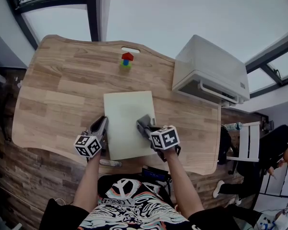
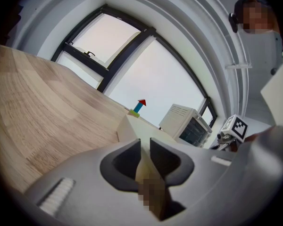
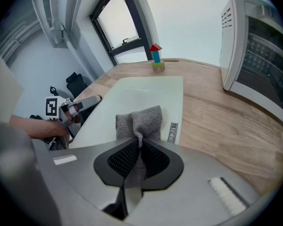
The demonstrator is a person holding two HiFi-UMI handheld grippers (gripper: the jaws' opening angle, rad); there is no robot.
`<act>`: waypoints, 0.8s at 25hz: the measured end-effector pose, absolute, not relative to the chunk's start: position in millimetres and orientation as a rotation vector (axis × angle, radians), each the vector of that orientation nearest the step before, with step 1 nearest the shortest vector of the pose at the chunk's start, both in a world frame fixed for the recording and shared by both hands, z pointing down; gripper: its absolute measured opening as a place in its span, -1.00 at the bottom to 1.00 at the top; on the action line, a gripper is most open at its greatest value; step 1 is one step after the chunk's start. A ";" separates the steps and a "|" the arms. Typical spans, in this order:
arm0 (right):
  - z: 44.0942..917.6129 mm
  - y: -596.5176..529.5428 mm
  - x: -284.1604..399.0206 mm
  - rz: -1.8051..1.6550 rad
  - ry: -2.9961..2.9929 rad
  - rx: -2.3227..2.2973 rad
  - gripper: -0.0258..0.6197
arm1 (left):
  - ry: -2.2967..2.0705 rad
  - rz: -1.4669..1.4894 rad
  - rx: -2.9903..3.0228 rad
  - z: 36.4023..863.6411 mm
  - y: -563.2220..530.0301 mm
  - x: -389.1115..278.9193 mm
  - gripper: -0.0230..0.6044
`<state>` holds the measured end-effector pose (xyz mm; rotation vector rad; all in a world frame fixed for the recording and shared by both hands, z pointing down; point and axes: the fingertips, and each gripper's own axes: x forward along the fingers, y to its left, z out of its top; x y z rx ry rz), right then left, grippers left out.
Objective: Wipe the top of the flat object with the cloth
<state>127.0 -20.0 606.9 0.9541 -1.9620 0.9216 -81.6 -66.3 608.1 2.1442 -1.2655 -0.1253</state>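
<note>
My left claw point(image 1: 101, 124) pinches the board point(image 1: 127, 110) steady; my right claw point(image 1: 143, 125) clamps the cloth point(image 3: 139, 120) down for wiping.

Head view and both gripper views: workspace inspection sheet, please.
Surface: wooden table, light grain.
Job's things: flat board lies on the table towards the near edge; the grey cloth has its free end on the board's near right part.
Clutter: toy block stack at the far edge; white appliance on the table's right side.
Grippers: left gripper shut on the board's left edge; right gripper shut on the cloth.
Cables: nothing seen.
Surroundings: windows beyond the table; a person at the far right, near a white chair.
</note>
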 end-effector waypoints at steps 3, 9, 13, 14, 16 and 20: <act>606.2 -27.6 126.0 0.914 -1.961 0.962 -0.86 | -1.267 -0.125 2.145 608.3 -66.8 -81.2 -0.56; 607.7 -34.5 124.0 0.901 -1.959 0.964 -0.86 | -1.265 -0.127 2.139 610.6 -63.5 -82.0 -0.56; 607.7 -43.1 124.7 0.906 -1.964 0.965 -0.86 | -1.264 -0.125 2.142 609.4 -65.6 -80.6 -0.56; 607.7 -44.6 124.4 0.906 -1.964 0.963 -0.86 | -1.264 -0.124 2.141 609.4 -65.5 -80.6 -0.56; 606.9 -48.1 123.9 0.905 -1.965 0.966 -0.86 | -1.264 -0.124 2.139 609.6 -65.0 -80.5 -0.56; 608.0 -55.1 124.5 0.920 -1.971 0.987 -0.86 | -1.263 -0.126 2.140 609.9 -64.9 -80.1 -0.56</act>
